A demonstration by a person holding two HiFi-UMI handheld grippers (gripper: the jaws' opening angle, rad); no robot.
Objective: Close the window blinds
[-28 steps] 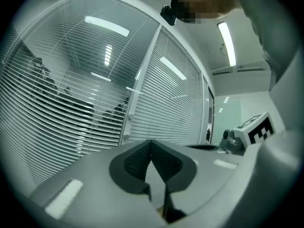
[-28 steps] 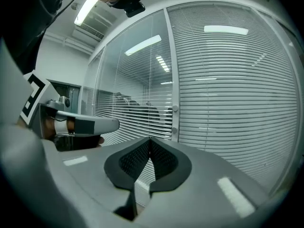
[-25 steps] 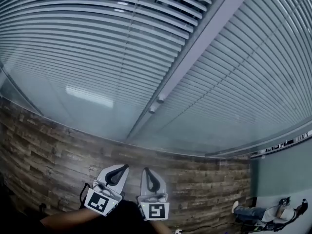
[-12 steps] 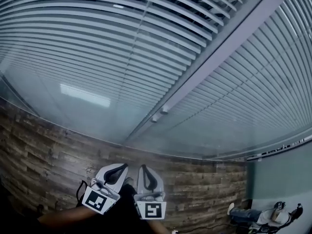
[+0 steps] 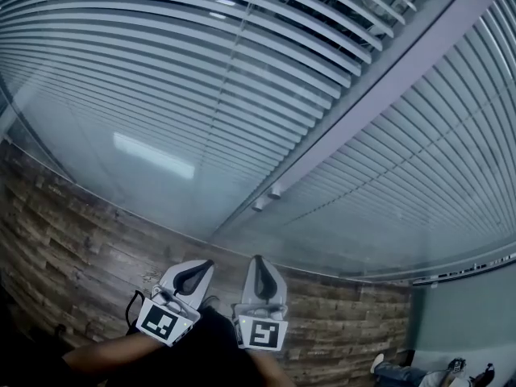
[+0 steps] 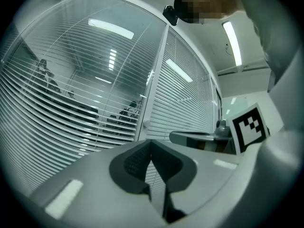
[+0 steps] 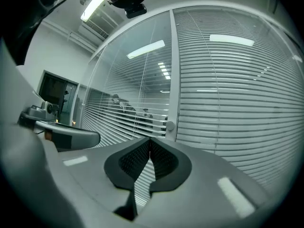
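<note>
Two panes of slatted window blinds fill the head view, split by a pale frame post [image 5: 363, 103] with two small knobs [image 5: 266, 198] low on it. The left blinds [image 5: 201, 63] have tilted slats with gaps, and a room shows through them. The right blinds [image 5: 419, 160] look flatter and denser. My left gripper [image 5: 201, 266] and right gripper [image 5: 258, 260] are side by side at the bottom, below the knobs and short of the glass. Both are shut and hold nothing. In the gripper views the black pads of the left gripper [image 6: 151, 145] and of the right gripper [image 7: 150, 142] meet, pointing at the post and a knob [image 7: 170, 125].
A wood-plank wall panel [image 5: 81, 248] runs under the glass. A teal wall [image 5: 468, 321] stands at lower right, with a seated person [image 5: 427, 373] at its foot. A dark doorway or screen [image 7: 54, 91] lies far left in the right gripper view.
The head view has shifted, so the knobs sit lower in the frame. My right gripper has risen and moved a little right. The left gripper has barely moved. Both stay shut.
</note>
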